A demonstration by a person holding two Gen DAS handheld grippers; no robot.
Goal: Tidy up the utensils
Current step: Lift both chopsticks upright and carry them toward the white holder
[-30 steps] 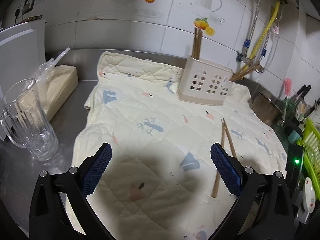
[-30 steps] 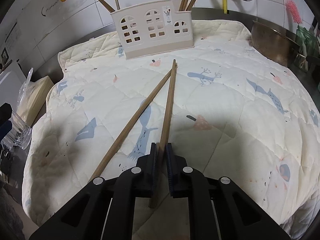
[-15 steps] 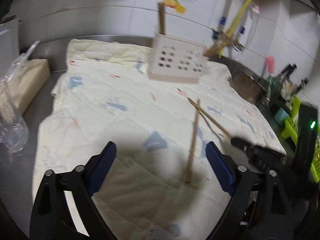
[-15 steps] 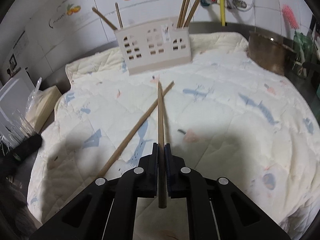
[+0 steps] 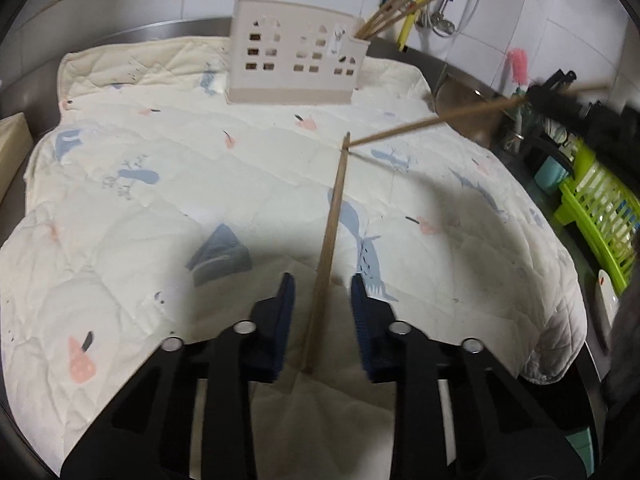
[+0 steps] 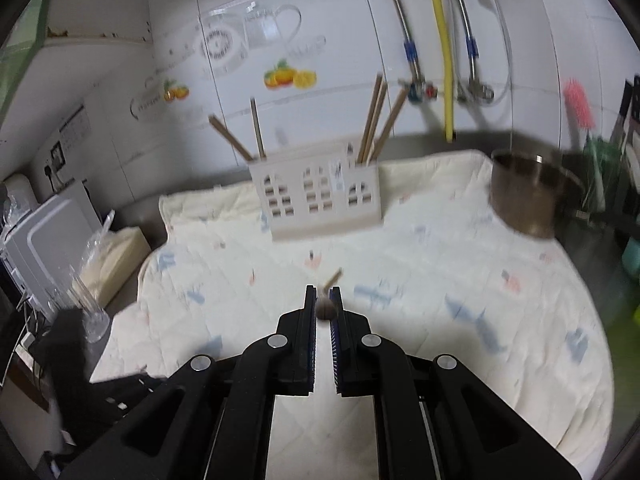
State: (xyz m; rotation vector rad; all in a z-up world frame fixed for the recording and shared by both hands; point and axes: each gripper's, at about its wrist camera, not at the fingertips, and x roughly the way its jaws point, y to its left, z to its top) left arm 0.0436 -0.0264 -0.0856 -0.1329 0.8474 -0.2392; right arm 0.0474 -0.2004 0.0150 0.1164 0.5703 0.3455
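Note:
A wooden chopstick (image 5: 330, 240) lies on the quilted mat (image 5: 160, 184), and its near end runs between the jaws of my left gripper (image 5: 322, 284), which stand apart and do not touch it. My right gripper (image 6: 324, 300) is shut on a second chopstick (image 6: 325, 309), seen end-on; in the left wrist view this chopstick (image 5: 440, 120) hangs in the air at the right. A cream utensil holder (image 5: 294, 66) with several chopsticks stands at the back of the mat; it also shows in the right wrist view (image 6: 320, 200).
A metal pot (image 6: 528, 196) sits at the mat's right edge. A green dish rack (image 5: 600, 216) stands further right. A glass pitcher (image 6: 88, 304) and a wrapped box (image 6: 112, 256) stand left of the mat.
My right gripper has lifted its chopstick off the mat and tilted it up. My left gripper has moved right over the other chopstick and its jaws have narrowed around it.

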